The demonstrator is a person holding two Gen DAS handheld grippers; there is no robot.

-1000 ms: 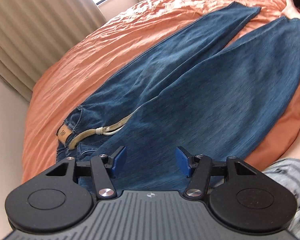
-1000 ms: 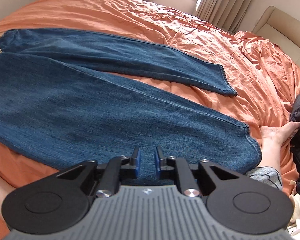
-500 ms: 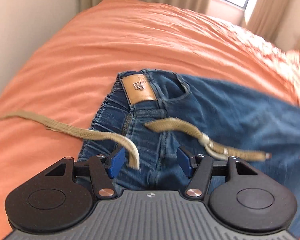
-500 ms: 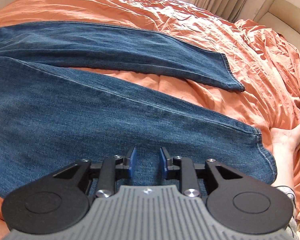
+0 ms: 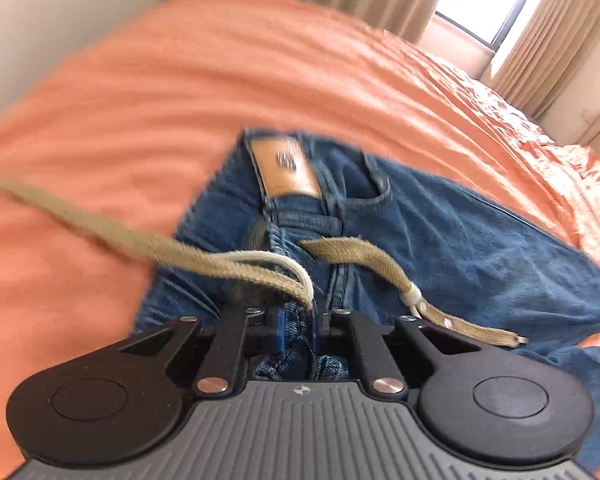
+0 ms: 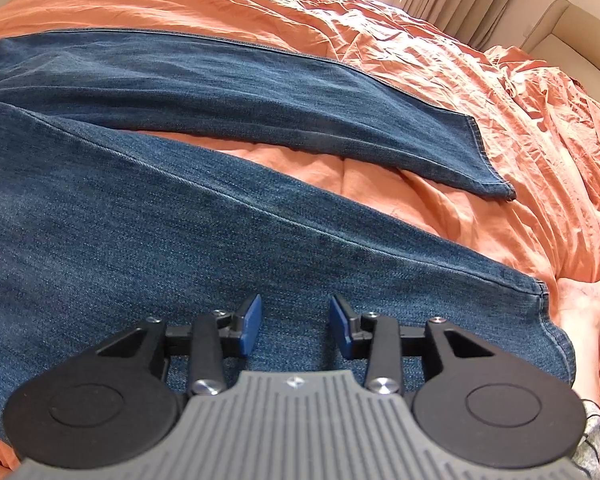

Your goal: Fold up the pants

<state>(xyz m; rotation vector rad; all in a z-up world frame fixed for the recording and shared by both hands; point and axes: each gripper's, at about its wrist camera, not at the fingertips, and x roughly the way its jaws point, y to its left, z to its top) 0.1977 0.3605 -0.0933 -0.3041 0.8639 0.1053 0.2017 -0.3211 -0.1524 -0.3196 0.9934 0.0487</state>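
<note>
jeans (image 6: 148, 240) lay flat across the orange bedspread (image 6: 340, 12), and their long axis was what your next move hinged on: in the right wrist view both legs ran from the left edge of the frame out to hems at the right, the far leg (image 6: 300, 112) ending at centre right, the near leg (image 6: 260, 264) filling the lower half and ending at lower right beside a bare foot (image 6: 584, 300).

your left gripper (image 5: 296, 326) sat at the waist end. in the left wrist view its blue pads had come together on a bunch of denim at the waistband (image 5: 296, 216), at bottom centre, with the tan drawstring (image 5: 112, 232) trailing off to the left edge and its other end (image 5: 384, 268) lying to the lower right. the leather patch (image 5: 286, 168) showed just above, mid-frame. that view was blurred, so how much cloth was caught i could not tell.

your right gripper (image 6: 294, 326) hung over the near leg at bottom centre, its jaws opening, about half apart, with denim under them but nothing pinched. it was the one nearer the hems, short of them, which lay to its right. judging from this, it needed to take the near leg's edge so both ends could lift together.
</note>
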